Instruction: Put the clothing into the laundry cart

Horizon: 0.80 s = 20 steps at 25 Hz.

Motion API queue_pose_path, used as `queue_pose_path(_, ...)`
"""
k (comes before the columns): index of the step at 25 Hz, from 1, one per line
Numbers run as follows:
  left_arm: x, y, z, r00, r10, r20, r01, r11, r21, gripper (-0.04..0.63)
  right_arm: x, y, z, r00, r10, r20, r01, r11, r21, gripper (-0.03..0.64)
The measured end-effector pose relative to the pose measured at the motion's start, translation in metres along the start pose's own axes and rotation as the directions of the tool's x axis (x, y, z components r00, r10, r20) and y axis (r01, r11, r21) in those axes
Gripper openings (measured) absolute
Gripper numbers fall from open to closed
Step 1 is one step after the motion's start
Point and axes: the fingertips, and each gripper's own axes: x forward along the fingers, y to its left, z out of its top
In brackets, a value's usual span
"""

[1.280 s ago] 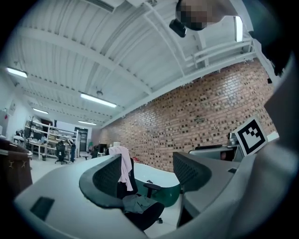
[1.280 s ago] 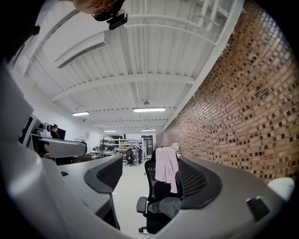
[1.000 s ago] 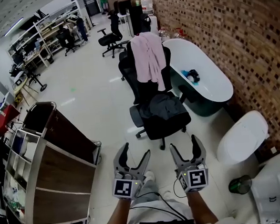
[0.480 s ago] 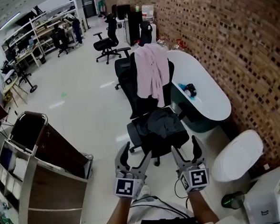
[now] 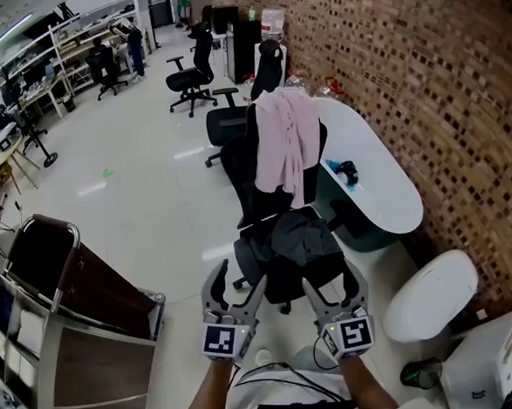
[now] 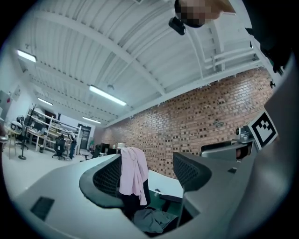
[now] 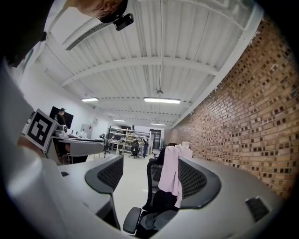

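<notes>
We judge this to be the reach-in step. Nothing is held yet, and the clothing sits on the office chair [image 5: 247, 178] ahead of us. A pink garment [image 5: 285, 140] hangs over the chair's backrest, and a dark garment [image 5: 298, 238] lies crumpled on its seat. The laundry cart [image 5: 113, 292] stands to our left, near the chair but apart from it. From here we cannot see whether any clothing is inside it.

We hold the left gripper [image 5: 239, 281] and the right gripper [image 5: 333, 279] low in front of our body, side by side and near each other. Both point forward at the chair seat. Each gripper's own view shows its jaws standing apart with nothing between them. The chair and both garments show through the gap, some way off, so neither gripper touches cloth.

The next move, as we read it, calls for one gripper to go down onto the dark garment with its jaws wide. It should close on a thick fold, not a single edge. Loose cloth will likely sag and trail, so the lift should clear the armrests before the swing left over the cart's rim. The chair stands on casters and could roll or swivel if pushed. The pink garment would need lifting upward off the backrest. The white oval surface [image 5: 386, 190] just right of the chair plays no part.
</notes>
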Motion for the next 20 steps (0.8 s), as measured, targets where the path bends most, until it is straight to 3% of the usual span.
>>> queue_pose_path(7, 0.032, 0.003, -0.019, 1.000, -0.005, -0.015, 0.005, 1.000, -0.006, 0.333, 0.018, -0.036, -0.007, 0.999, -0.035, -0.008, 0.035, 0.999, 0.006, 0.380)
queue_pose_path(10, 0.053, 0.006, -0.030, 1.000, 0.004, -0.023, -0.003, 0.999, 0.044, 0.333, 0.037, -0.048, -0.020, 1.000, -0.004, -0.004, 0.004, 0.998, 0.066, 0.379)
queue_pose_path(17, 0.122, -0.023, -0.046, 0.995, -0.013, -0.096, 0.011, 1.000, -0.020, 0.333, 0.076, -0.092, -0.037, 0.997, 0.076, 0.020, -0.077, 0.992, 0.098, 0.377)
queue_pose_path(20, 0.157, -0.028, -0.062, 0.994, -0.002, -0.113, 0.002, 1.000, -0.002, 0.333, 0.095, -0.120, -0.056, 0.996, 0.087, 0.008, -0.087, 0.992, 0.090, 0.377)
